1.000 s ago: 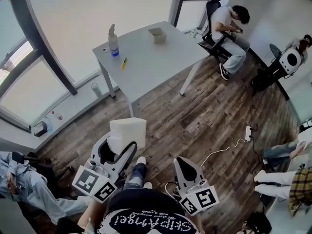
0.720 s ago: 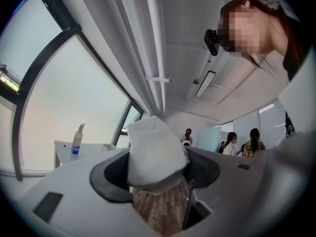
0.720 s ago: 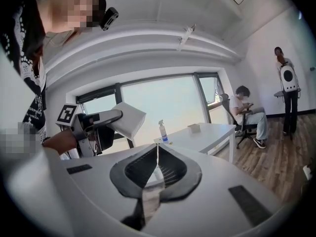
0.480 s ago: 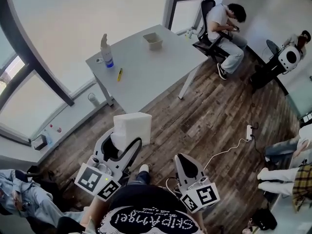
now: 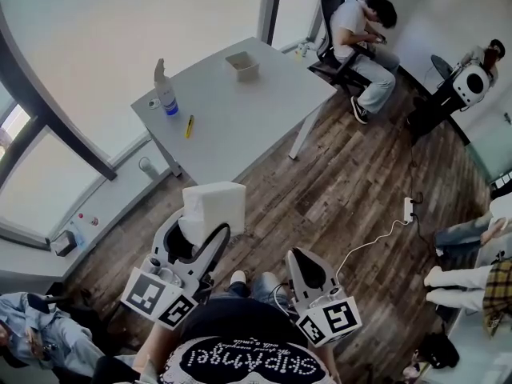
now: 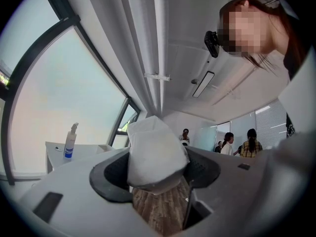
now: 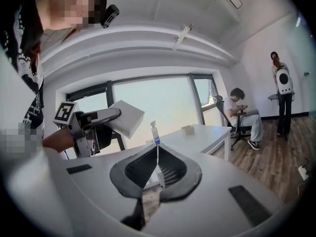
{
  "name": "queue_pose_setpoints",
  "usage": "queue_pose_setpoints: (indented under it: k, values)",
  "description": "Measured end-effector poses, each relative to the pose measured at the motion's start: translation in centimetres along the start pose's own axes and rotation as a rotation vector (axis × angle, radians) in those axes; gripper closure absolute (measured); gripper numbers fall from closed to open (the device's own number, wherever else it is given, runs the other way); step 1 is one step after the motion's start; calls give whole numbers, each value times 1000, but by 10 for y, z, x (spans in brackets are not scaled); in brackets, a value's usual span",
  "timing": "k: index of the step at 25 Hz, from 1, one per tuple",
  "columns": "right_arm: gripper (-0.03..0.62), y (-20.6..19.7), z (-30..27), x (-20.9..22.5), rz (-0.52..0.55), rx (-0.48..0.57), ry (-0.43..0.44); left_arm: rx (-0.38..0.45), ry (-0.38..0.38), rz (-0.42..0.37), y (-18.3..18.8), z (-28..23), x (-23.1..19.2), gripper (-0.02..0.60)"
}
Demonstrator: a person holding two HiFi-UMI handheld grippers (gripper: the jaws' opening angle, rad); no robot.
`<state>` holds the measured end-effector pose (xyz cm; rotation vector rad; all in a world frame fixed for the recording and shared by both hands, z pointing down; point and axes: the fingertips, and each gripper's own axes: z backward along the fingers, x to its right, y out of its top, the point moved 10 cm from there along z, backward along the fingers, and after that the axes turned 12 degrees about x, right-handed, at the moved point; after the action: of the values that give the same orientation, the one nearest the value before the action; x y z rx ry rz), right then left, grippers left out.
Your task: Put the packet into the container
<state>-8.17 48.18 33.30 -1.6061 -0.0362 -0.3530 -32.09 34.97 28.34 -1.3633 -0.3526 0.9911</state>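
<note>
My left gripper is shut on a white packet, held above the wooden floor in front of the table. In the left gripper view the packet sits squeezed between the two dark jaws. The right gripper view shows the same packet sticking out of the left gripper. My right gripper hangs lower right with its jaws pressed together and nothing in them. A small beige container stands on the far part of the grey table. It also shows small in the right gripper view as a container.
A spray bottle and a yellow marker lie on the table's left part. A seated person occupies a chair beyond the table's right corner. A power strip with a white cable lies on the floor at right. More people sit at the right edge.
The table and its objects have shifted left and slightly down in the head view. Both grippers keep their hold and pose, with the packet still in the left one.
</note>
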Motion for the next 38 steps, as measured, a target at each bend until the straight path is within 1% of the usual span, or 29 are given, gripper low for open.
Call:
queue_pose_setpoints:
  k: [6, 11, 16, 22, 27, 32, 38]
  values:
    - [577, -3, -3, 3, -10, -18, -23, -18, -3, 17, -4, -5, -4, 293]
    - [577, -4, -9, 8, -19, -25, -24, -26, 1, 20, -6, -13, -7, 293]
    - [577, -3, -27, 25, -29, -45, -17, -32, 13, 15, -10, -29, -15, 293]
    - [578, 7, -61, 56, -24, -59, 14, -27, 60, 10, -15, -57, -29, 293]
    - [579, 14, -92, 87, -21, -80, 62, 6, 94, -4, -18, -86, -34, 293]
    - [577, 29, -122, 112, -9, -80, 107, 24, 143, -6, -21, -110, -40, 293]
    - [578, 37, -136, 138, -10, -85, 139, 39, 166, -8, -23, -138, -36, 293]
